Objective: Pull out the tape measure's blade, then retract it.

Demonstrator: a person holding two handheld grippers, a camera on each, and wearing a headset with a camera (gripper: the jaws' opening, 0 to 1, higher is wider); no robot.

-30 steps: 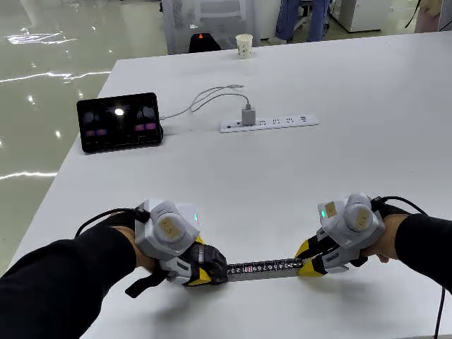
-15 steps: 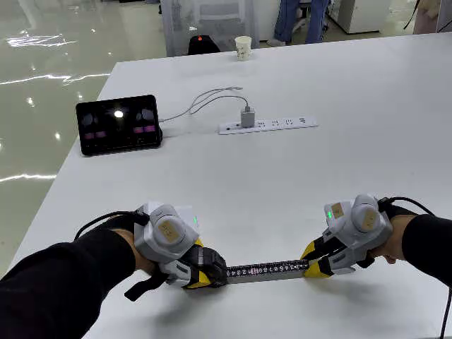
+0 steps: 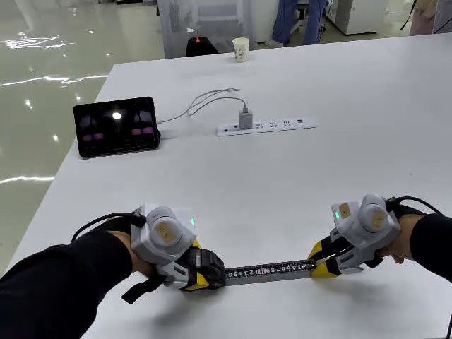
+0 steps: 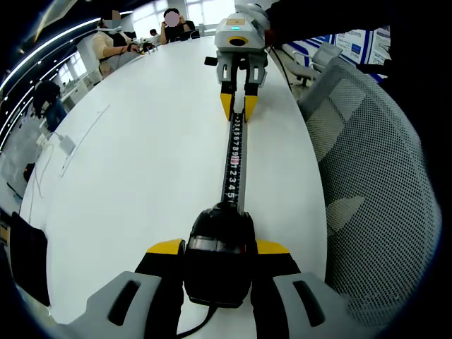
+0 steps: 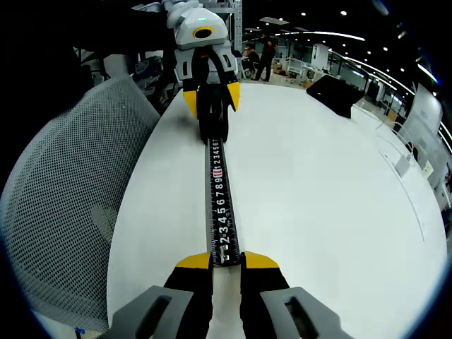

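A black tape measure case [image 3: 206,269] rests low on the white table [image 3: 282,183] near its front edge, and my left gripper [image 3: 194,272] is shut on it; the case [image 4: 220,254] sits between the yellow-tipped jaws in the left gripper view. Its dark numbered blade [image 3: 270,269] runs rightward to my right gripper [image 3: 321,260], which is shut on the blade's end. In the right gripper view the blade [image 5: 219,212] stretches from my jaws to the case [image 5: 212,113]. In the left gripper view the blade [image 4: 234,159] leads to the right gripper [image 4: 239,106].
A black tablet [image 3: 116,125] lies at the left of the table. A white power strip [image 3: 267,126] with a charger and cable sits mid-table, a paper cup [image 3: 241,49] at the far edge. A mesh chair [image 5: 63,212] is beside the table. People stand in the background.
My right gripper has moved to the right, drawing more blade out of the case. The left gripper and the case have stayed about where they were.
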